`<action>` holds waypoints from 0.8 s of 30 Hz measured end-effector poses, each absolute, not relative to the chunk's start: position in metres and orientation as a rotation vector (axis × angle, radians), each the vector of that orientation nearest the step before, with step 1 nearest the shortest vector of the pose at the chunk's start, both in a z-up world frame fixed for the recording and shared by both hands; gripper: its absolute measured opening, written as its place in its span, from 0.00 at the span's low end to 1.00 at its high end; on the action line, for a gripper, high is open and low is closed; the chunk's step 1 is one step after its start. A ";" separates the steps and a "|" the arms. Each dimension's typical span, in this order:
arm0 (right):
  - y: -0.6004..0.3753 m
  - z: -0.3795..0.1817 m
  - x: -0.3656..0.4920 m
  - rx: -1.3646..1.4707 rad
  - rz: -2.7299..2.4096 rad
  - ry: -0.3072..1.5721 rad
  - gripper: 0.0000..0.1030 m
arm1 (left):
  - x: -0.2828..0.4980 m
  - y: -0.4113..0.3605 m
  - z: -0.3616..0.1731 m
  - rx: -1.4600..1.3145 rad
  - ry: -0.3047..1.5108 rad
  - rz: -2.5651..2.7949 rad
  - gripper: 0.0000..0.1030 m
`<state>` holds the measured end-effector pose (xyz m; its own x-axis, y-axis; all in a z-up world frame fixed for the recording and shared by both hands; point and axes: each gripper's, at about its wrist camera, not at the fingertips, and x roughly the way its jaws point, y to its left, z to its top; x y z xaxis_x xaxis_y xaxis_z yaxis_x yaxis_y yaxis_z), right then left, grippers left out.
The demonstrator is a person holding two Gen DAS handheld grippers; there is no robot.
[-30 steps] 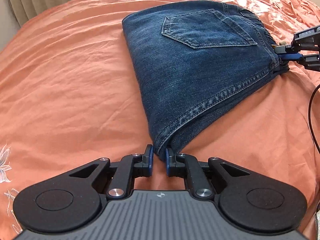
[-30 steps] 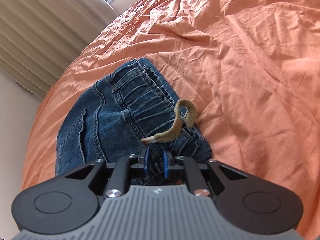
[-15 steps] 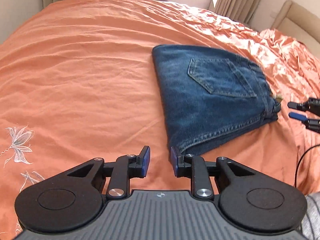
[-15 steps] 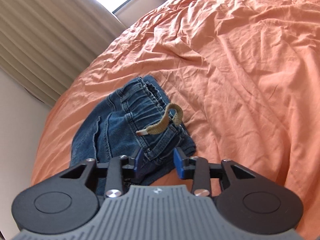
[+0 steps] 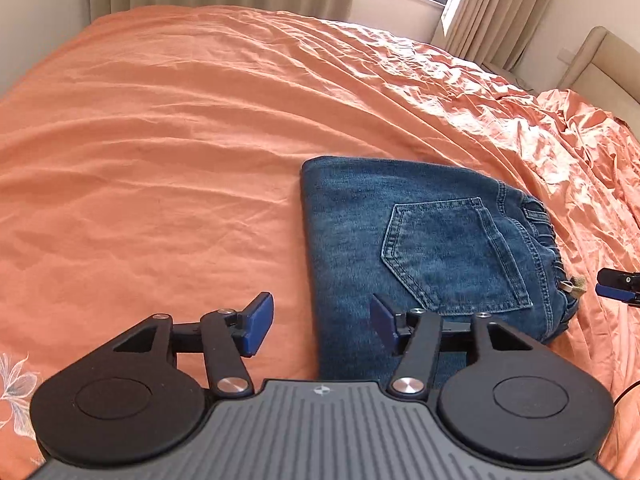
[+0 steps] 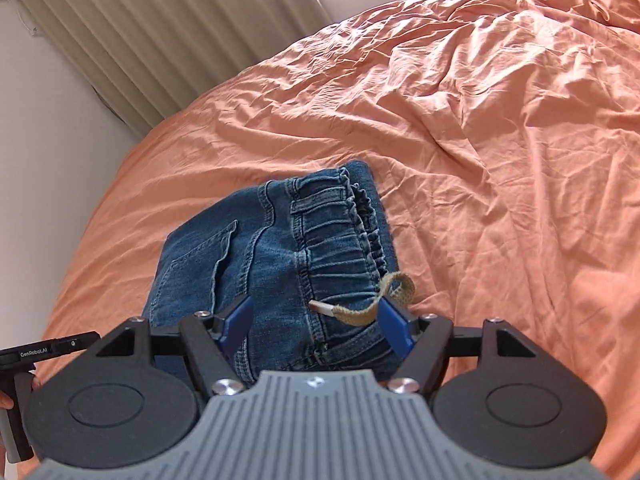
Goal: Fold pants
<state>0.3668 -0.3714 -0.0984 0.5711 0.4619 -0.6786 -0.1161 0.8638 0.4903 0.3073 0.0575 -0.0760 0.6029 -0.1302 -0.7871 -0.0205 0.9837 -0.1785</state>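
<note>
Item: folded blue denim pants [image 5: 420, 248], flat on orange bed sheet [image 5: 160, 140].
Left hand-held gripper [image 5: 322, 322]: jaws now spread, corner released, backed off.
Right hand-held gripper [image 6: 316, 330]: jaws spread, waistband let go.
Change: both clamps released.
Status: fold likely complete.

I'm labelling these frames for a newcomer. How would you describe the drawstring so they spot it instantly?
Start at the orange bedspread and find the folded jeans. At their gathered elastic waistband, a tan woven drawstring loops out, the only khaki cord against blue denim, ending in a pale tip.
</note>
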 end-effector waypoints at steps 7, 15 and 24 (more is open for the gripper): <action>-0.380 -0.119 0.411 0.467 0.407 0.969 0.74 | 0.345 0.070 -0.101 -0.227 0.971 -0.092 0.67; -0.395 -0.157 0.446 0.563 0.432 1.034 0.75 | 0.370 0.098 -0.135 -0.407 0.994 -0.159 0.70; -0.413 -0.198 0.471 0.720 0.545 1.061 0.74 | 0.381 0.130 -0.169 -0.692 0.946 -0.284 0.72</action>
